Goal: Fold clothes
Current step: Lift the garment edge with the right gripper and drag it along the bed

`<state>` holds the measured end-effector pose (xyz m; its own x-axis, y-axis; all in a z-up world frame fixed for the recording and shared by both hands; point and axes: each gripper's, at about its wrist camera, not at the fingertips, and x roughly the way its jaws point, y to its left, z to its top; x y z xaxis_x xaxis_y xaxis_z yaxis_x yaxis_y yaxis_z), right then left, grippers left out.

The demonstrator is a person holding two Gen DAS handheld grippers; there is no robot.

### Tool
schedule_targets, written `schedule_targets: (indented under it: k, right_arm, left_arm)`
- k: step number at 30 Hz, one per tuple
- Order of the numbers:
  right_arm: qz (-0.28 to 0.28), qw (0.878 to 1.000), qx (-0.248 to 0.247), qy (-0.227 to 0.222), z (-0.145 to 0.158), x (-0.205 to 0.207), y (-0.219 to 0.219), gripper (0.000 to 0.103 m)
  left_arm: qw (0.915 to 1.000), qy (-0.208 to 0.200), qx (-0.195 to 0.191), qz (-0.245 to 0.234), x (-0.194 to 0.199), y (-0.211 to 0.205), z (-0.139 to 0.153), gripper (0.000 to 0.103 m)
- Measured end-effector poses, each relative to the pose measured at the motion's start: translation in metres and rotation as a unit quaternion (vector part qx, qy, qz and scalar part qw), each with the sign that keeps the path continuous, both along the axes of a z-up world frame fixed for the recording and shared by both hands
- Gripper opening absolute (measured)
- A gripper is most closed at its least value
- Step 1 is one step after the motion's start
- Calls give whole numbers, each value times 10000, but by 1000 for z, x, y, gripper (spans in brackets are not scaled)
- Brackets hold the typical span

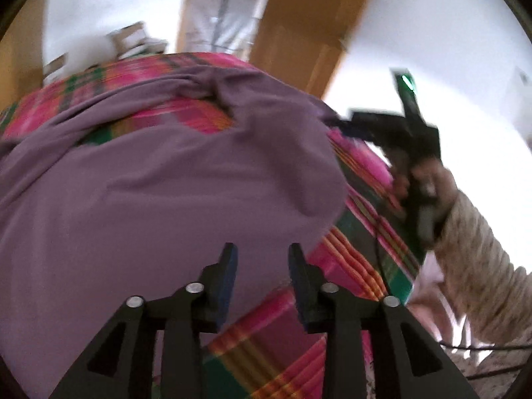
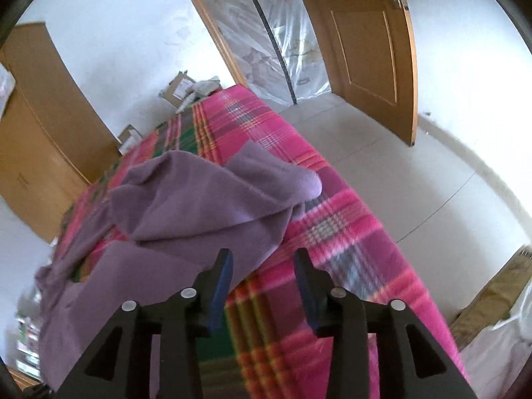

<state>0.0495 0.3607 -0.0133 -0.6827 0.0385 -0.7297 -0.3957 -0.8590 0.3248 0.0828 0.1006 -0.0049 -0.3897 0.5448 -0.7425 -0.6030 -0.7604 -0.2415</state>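
Observation:
A purple garment (image 1: 159, 179) lies loosely spread and wrinkled on a pink plaid blanket (image 1: 362, 259). My left gripper (image 1: 262, 252) hovers open just over the garment's near edge, nothing between its fingers. In the left wrist view the right gripper (image 1: 342, 123) is at the garment's right edge, held by a hand (image 1: 429, 179) in a beige sleeve; its jaws are blurred there. In the right wrist view the right gripper (image 2: 262, 259) stands open above the purple garment (image 2: 199, 202) where it meets the blanket (image 2: 349, 252), holding nothing.
The blanket covers a long table or bed whose right edge drops to a pale tiled floor (image 2: 399, 173). A wooden door (image 2: 365, 50) stands open at the back. Cardboard boxes (image 2: 179, 89) sit beyond the far end. A wooden wardrobe (image 2: 36, 139) is on the left.

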Motion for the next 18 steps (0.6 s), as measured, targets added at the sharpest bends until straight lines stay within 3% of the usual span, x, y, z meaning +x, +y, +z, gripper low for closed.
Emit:
schedule_targets:
  k: [2,5,10,14,15,18]
  right_arm:
    - [55,10000,34,-35,1,-6,0,42]
    - [137,9998,89,-67,1,-18,2,43]
    - [231,9997,13,25,0,-23,3,41]
    - [373,9992,168,28,1,-26,-4,17]
    - [399,9990,165,68,3,-25,-4,3]
    - [477,9986,156,189,7,-23,-3,2]
  left_arm:
    - [9997,60,-228,-76,1,13,-5,35]
    - [9962,464,-742,-51,6,27,-10,35]
    - [9911,678,-1129,-193,16,36,-16,35]
    - [9911,684,-1125,-193,13,38,-15,35]
    - [9916,656,-1096,-179,12,38,-15,35]
    - [9931,573,-1010,-139,7,38,-14,35]
